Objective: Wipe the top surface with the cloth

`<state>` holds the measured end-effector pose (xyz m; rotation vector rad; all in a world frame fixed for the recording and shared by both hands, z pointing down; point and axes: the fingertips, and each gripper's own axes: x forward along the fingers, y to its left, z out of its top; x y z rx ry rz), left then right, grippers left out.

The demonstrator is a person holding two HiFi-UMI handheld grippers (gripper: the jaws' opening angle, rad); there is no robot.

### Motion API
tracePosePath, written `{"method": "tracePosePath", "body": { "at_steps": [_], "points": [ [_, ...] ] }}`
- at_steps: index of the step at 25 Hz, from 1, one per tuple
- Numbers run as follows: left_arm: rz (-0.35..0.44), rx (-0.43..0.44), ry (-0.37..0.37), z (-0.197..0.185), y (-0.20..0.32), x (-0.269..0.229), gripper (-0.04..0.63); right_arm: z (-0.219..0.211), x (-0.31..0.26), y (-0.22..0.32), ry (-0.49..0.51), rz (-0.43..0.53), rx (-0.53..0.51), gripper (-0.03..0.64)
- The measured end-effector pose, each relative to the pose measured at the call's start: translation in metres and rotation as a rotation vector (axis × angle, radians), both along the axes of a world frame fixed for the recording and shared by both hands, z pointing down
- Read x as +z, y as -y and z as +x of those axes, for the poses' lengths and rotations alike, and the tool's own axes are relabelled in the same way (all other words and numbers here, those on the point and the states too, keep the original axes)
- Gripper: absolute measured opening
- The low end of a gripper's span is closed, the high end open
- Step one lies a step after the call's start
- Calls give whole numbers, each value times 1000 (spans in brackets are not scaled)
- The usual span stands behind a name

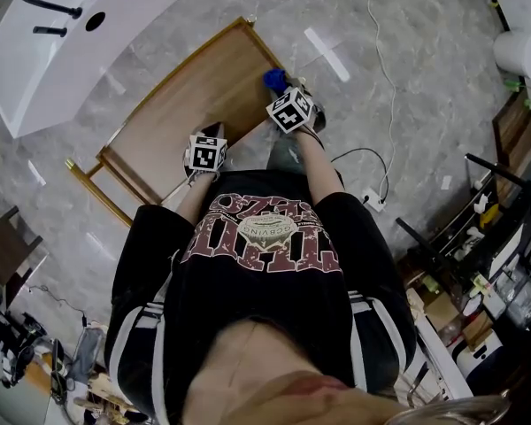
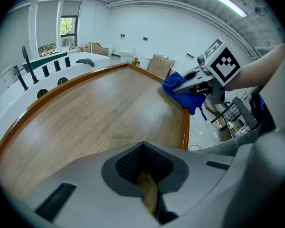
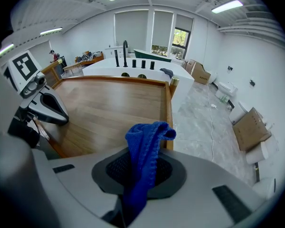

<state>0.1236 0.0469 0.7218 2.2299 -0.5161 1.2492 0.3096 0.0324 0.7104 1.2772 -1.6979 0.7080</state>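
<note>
A wooden table top (image 1: 195, 91) with a raised amber rim lies in front of me. My right gripper (image 1: 281, 88) is shut on a blue cloth (image 1: 273, 79) at the table's right edge. In the right gripper view the cloth (image 3: 146, 148) sticks up from between the jaws, over the rim. My left gripper (image 1: 212, 135) hovers at the near edge of the table, to the left of the right one. In its own view the left gripper (image 2: 143, 172) has its jaws together with nothing in them. That view also shows the cloth (image 2: 179, 90) bunched on the rim.
A white counter (image 1: 62, 38) with black taps and round holes stands beyond the table's far left. A cable and power strip (image 1: 373, 199) lie on the marble floor at the right. Cluttered shelves (image 1: 482, 255) fill the right side. Cardboard boxes (image 2: 160, 64) stand by the far wall.
</note>
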Motion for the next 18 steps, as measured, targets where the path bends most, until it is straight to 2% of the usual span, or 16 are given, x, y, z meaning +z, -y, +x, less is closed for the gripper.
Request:
{"method": "tracePosePath", "body": {
  "at_steps": [9, 11, 15, 18],
  "points": [
    [-11, -6, -11, -1, -3, 0, 46, 11, 1, -6, -176, -33, 8, 60],
    [-16, 5, -17, 0, -2, -1, 46, 11, 0, -5, -165, -36, 19, 59],
    [0, 40, -35, 1, -4, 0, 46, 12, -2, -4, -74, -33, 71, 58],
    [26, 43, -41, -1, -1, -3, 46, 4, -5, 3, -52, -15, 55, 58]
  ]
}}
